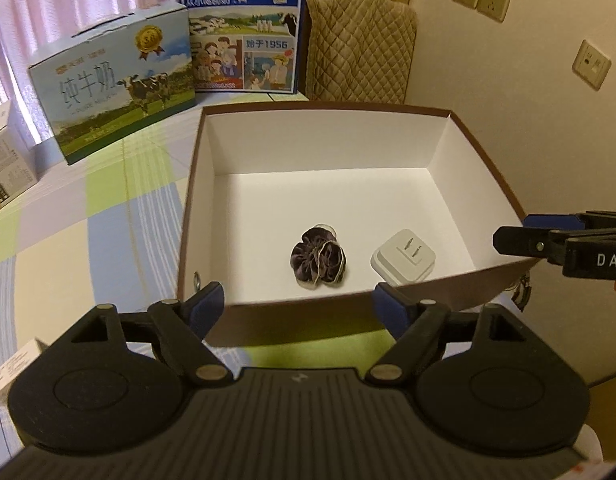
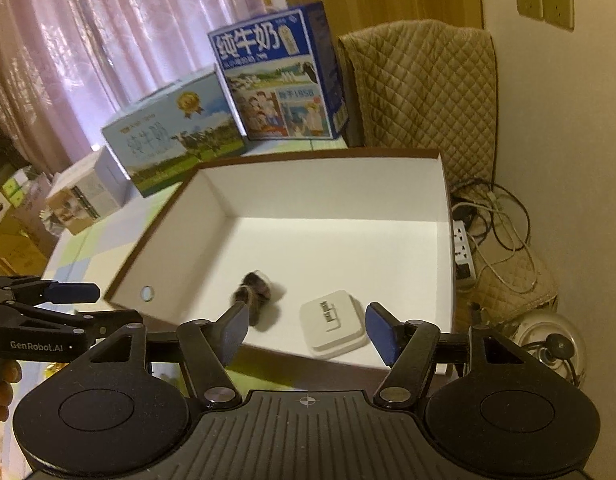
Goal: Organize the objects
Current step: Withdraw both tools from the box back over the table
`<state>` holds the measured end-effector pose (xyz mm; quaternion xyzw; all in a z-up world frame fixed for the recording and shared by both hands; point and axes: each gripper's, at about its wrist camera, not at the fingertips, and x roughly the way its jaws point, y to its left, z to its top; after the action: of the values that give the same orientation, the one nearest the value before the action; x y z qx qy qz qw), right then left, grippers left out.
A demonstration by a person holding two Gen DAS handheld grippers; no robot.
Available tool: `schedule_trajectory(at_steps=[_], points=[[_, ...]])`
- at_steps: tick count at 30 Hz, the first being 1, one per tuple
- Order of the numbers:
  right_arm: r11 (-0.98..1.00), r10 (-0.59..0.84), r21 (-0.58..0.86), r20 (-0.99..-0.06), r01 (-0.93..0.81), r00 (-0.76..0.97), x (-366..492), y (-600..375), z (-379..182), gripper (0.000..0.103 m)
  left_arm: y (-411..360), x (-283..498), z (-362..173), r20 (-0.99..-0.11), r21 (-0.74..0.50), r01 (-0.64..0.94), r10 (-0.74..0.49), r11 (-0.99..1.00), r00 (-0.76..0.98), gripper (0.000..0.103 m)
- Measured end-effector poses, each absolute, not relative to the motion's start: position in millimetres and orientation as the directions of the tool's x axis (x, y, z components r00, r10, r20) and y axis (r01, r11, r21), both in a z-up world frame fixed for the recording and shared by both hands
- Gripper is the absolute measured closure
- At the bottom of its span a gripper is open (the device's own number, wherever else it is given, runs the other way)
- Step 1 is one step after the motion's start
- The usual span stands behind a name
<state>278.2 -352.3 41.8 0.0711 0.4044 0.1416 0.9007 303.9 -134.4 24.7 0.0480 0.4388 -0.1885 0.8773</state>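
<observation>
A brown box with a white inside (image 1: 319, 148) (image 2: 327, 188) stands open on the checked tablecloth. On its floor, near the front wall, lie a dark purple scrunchie (image 1: 317, 260) (image 2: 256, 292) and, to its right, a white plug adapter (image 1: 403, 260) (image 2: 333, 322) with its prongs up. My left gripper (image 1: 300, 307) (image 2: 91, 305) hovers open just before the box's near wall, holding nothing. My right gripper (image 2: 306, 325) (image 1: 525, 232) is open over the box's front right corner, above the adapter, with nothing between its fingers.
Two milk cartons (image 1: 116, 80) (image 1: 244, 28) stand behind the box to the left. A quilted chair cover (image 2: 419, 92) is at the back right. A power strip with cables (image 2: 463, 248) lies right of the box. Small boxes (image 2: 80, 200) sit at the left, one small white box (image 1: 12, 368) near my left gripper.
</observation>
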Motion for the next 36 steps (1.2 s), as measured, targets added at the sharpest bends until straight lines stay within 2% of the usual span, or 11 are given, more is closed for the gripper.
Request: schedule_trajectory(at_steps=[12, 36], points=[[0.943, 0.334, 0.222, -0.648, -0.249, 0.685, 216.0, -325.5, 58.7, 0.039, -80.9, 242.8, 55.1, -0.730, -0.135, 0.316, -0.309, 0.939, 0.609, 0.020], [0.900, 0.424, 0.226, -0.654, -0.372, 0.626, 144.8, -243.7, 34.5, 0.038, 28.4, 128.8, 52.3, -0.709, -0.146, 0.068, -0.153, 0.987, 0.688, 0.019]])
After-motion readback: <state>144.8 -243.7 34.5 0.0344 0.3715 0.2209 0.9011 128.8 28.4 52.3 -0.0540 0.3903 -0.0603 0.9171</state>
